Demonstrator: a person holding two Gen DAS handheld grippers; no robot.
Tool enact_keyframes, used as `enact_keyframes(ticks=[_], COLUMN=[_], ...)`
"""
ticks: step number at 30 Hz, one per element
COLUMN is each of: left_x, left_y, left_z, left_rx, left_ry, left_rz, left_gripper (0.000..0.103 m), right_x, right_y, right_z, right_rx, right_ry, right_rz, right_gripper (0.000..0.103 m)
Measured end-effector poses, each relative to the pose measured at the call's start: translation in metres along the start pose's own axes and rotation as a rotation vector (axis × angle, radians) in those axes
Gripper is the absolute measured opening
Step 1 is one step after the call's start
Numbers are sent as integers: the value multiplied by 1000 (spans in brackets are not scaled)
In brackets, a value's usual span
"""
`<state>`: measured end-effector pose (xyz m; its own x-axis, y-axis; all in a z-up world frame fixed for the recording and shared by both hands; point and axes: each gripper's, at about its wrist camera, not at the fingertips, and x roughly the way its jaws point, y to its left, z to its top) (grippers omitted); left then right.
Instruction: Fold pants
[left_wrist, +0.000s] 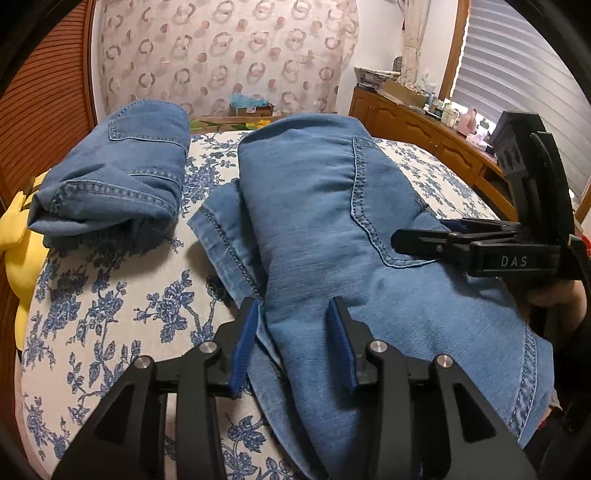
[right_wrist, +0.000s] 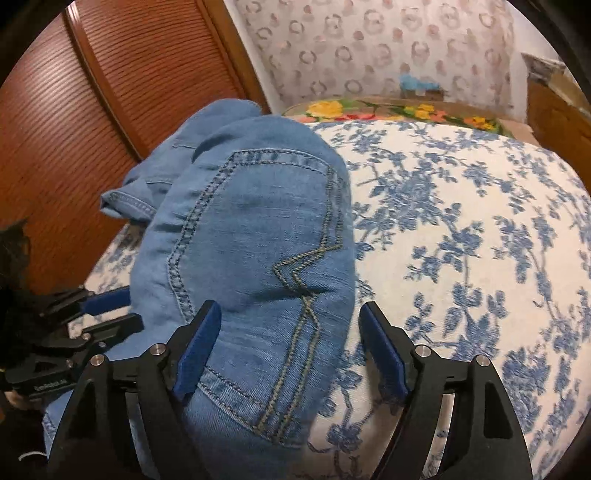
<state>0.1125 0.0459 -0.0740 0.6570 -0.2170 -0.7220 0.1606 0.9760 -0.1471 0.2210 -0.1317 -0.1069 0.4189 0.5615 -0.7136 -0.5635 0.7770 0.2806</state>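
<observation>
Left gripper (left_wrist: 293, 345) nearest, jaws spread astride the near edge of the jeans (left_wrist: 332, 221); right gripper (right_wrist: 290, 350) jaws spread too, over the pocket side, gripping nothing; jeans lie mid-bed (right_wrist: 480, 221), second folded pair (left_wrist: 114, 177) at 10 o'clock; best to pinch all layers squarely, lift both corners evenly, fold toward 12.

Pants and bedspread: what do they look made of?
Pants: looks like light-washed blue denim, matte, with a twill weave and contrast double stitching at the pocket. Bedspread: seemingly woven cotton-like cloth, matte cream with a printed blue floral pattern; exact fibre unclear.
</observation>
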Motion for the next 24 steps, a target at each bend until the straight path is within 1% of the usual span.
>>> enact_keyframes(ticks=[2,5,7,8,9,10,12,17,24], left_x=[0,1,1,1,0,-1,-4,-12,-33], left_y=[1,4,5,6,6,6,6,9,26], left_z=[-1,-2,-2,-3,-2,-1,4,22,62], left_rx=[-2,-11,-19,-21,-22,-23,-29,-55,-72], left_ry=[-3,-6,-11,-13,-16,-21,-40,-91,-170], left_rz=[-2,-8,-15,-17,-21,-23,-27,-65,-92], left_gripper=[39,39,39,39,39,39,39,39,39], right_x=[3,4,-2,-7,-12,-19,-32,-63,-78], right_y=[6,11,12,13,16,19,30,64,92], right_z=[2,4,7,9,12,16,24,51,100], right_rx=[-22,-29,-34,-39,-50,-59,-81,-167,-270], right_ry=[13,27,19,13,5,-8,-35,-96,-136], right_rz=[29,65,87,91,97,110,118,103,61], right_gripper=[74,59,33,28,18,16,15,14,13])
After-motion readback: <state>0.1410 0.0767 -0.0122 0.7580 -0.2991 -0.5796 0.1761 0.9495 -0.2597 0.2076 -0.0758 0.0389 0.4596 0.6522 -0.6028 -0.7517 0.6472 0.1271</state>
